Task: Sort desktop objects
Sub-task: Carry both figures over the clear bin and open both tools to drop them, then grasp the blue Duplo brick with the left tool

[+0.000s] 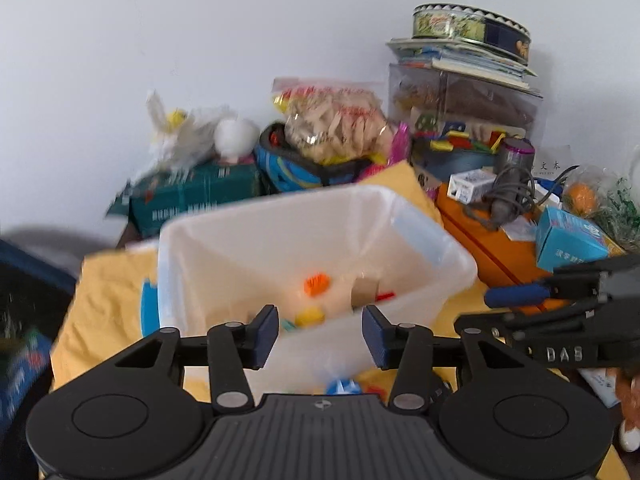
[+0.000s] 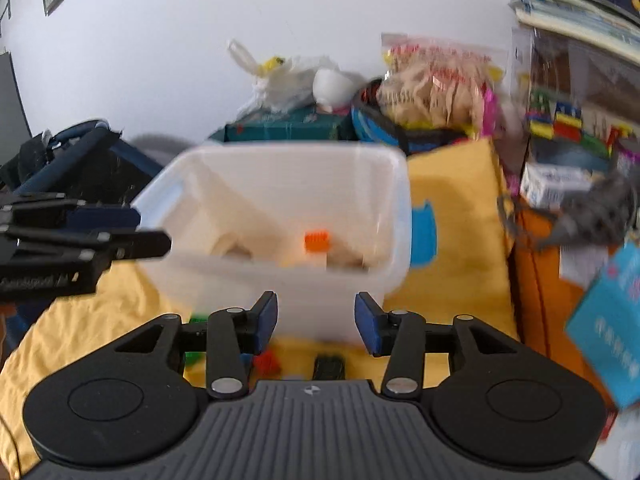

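A translucent white plastic bin (image 1: pixel 316 248) stands on the yellow cloth (image 1: pixel 100 300) that covers the bench, toward its middle, and both pairs of tongs face it from the near side. The left tongs (image 1: pixel 320 334) stand partly open with nothing between their blue pads, the bin's near wall showing through the gap. The right tongs (image 2: pixel 316 322) are likewise partly open and empty, held just before the bin's near wall. Inside the bin lie an orange toy brick (image 1: pixel 317 283), a yellow piece (image 1: pixel 309 316) and a small cardboard-coloured box (image 1: pixel 365 293); the blur hides finer detail. On the cloth at the near edge, under the right tongs, sit a red brick (image 2: pixel 267 362), a green piece (image 2: pixel 195 356) and a black block (image 2: pixel 329 366). Along the far edge by the wall are a dark green carton (image 1: pixel 196 196), a crumpled clear bag (image 1: pixel 182 136), a bag of wrapped snacks (image 1: pixel 336 124) and a clear storage box (image 1: pixel 464 104) topped by books and a round tin (image 1: pixel 472 28). At the right edge lies an orange case (image 1: pixel 496 248) with a grey cabled device on it, and a light blue carton (image 1: pixel 568 240) just beside.
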A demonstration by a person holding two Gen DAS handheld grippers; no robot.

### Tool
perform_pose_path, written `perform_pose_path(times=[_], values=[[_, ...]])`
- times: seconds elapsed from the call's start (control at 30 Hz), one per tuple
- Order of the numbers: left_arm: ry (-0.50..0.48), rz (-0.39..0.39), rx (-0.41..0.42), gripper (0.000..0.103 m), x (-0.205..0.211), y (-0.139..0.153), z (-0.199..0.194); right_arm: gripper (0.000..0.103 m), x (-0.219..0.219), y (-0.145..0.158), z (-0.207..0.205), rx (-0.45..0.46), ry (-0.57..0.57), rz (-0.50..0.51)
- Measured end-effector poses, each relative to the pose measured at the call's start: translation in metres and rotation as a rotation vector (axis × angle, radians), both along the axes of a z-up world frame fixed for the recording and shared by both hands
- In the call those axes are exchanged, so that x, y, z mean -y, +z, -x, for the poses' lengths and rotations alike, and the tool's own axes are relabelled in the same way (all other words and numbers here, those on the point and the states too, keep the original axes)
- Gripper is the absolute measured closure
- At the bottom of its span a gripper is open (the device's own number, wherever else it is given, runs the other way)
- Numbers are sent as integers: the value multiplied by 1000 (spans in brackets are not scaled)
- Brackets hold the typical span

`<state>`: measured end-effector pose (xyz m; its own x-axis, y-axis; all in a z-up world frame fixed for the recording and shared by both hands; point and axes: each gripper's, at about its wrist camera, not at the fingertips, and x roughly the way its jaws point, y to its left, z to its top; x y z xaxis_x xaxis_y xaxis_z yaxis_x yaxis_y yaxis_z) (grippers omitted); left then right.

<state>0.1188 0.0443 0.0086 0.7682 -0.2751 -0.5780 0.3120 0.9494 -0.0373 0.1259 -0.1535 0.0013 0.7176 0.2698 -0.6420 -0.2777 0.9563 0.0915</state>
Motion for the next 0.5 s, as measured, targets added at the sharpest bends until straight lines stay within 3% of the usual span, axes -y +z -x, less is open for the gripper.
perform_pose_path(times=[0.1,0.27,0.37,0.5], values=[[6,33,-27,52,-7,-9,22,56,-1,-12,15,-24,29,25],[23,-41,-128,50,-14,-50,58,56,3,-46,32,-130,29,47],[51,-47,-206,50,-20,-75,70,57,7,-62,40,-178,18,53],[96,-87,-266,50,-26,-102,82,60,7,-73,40,-193,21,92]])
